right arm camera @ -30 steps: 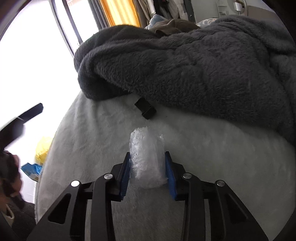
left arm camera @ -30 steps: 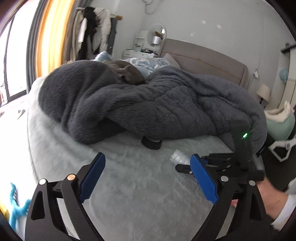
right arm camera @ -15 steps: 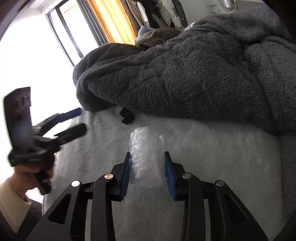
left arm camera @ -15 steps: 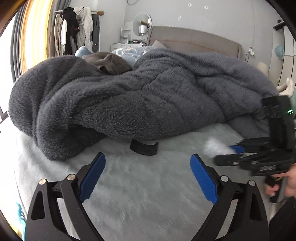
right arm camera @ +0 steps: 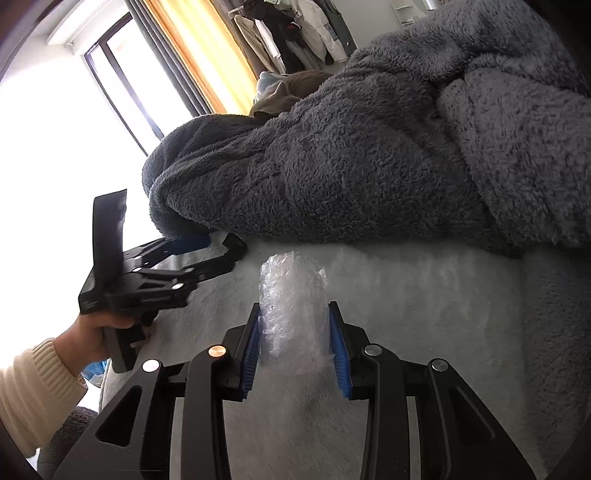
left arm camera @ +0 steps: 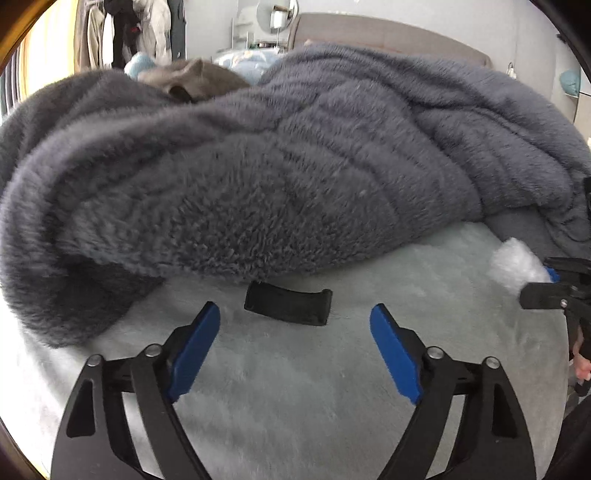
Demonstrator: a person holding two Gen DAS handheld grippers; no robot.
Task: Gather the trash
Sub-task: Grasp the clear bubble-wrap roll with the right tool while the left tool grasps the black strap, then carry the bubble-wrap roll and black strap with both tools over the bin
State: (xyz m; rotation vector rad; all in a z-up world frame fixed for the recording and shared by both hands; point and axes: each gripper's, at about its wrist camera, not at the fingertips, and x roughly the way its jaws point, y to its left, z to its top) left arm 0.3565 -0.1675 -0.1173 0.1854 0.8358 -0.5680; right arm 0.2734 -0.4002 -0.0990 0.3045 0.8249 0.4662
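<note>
My right gripper [right arm camera: 293, 330] is shut on a crumpled clear plastic wrapper [right arm camera: 293, 306] and holds it above the pale bed sheet; the wrapper also shows at the right edge of the left wrist view [left arm camera: 515, 264]. My left gripper [left arm camera: 295, 332] is open, its blue pads on either side of a small curved black piece [left arm camera: 287, 302] that lies on the sheet at the edge of the grey blanket. The left gripper also shows in the right wrist view [right arm camera: 207, 254], with the black piece mostly hidden behind its fingers.
A bulky dark grey fleece blanket [left arm camera: 295, 166] is heaped across the bed right behind the black piece. The pale fuzzy sheet [left arm camera: 295, 406] lies under both grippers. A window [right arm camera: 55, 147] and hung clothes [left arm camera: 129, 33] are farther off.
My left gripper has moved forward and down, closing in on the black piece, which now sits between its open pads. My right gripper still holds the wrapper and has swung to the right.
</note>
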